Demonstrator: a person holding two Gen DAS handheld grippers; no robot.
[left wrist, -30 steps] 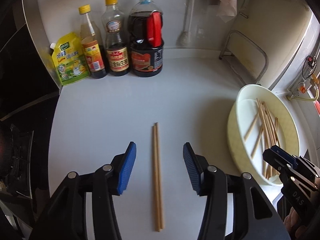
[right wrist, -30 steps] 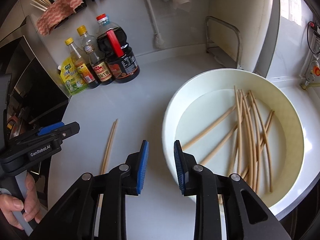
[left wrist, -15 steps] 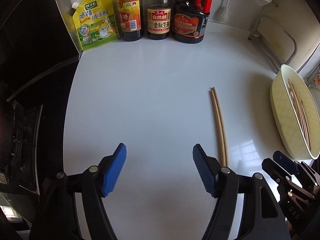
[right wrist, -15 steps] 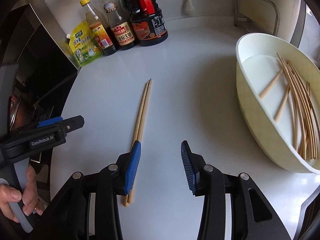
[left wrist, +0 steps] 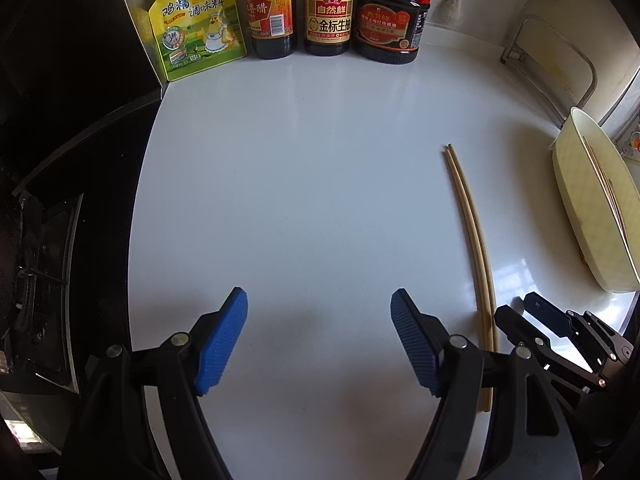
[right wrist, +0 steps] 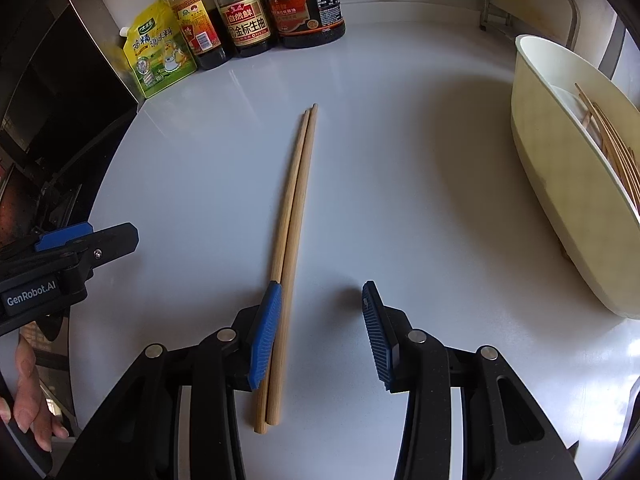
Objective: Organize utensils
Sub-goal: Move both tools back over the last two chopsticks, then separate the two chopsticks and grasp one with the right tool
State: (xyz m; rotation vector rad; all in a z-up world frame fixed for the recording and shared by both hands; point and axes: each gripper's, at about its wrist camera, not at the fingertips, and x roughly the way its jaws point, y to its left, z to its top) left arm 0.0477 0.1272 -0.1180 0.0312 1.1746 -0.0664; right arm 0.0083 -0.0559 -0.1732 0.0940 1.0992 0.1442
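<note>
A pair of wooden chopsticks (right wrist: 294, 240) lies side by side on the white counter (right wrist: 400, 184), tips pointing toward the bottles at the back wall. The right claw (right wrist: 320, 332) hangs low over their near end with its jaws apart — the left blue pad sits right against the pair, but nothing is clamped; these jaws have just been opening. The left claw (left wrist: 318, 344) hovers over bare counter to the left of the chopsticks, released and empty, its jaws having just widened too. At the right edge stands a cream oval basin (right wrist: 560, 208) with more chopsticks (right wrist: 612, 152) inside — well apart from the pair. Along the back stand a yellow seasoning pouch (left wrist: 196, 20), a vinegar bottle (left wrist: 270, 12), a soy sauce bottle (left wrist: 329, 12) and a dark jug with a red handle (left wrist: 390, 20).
</note>
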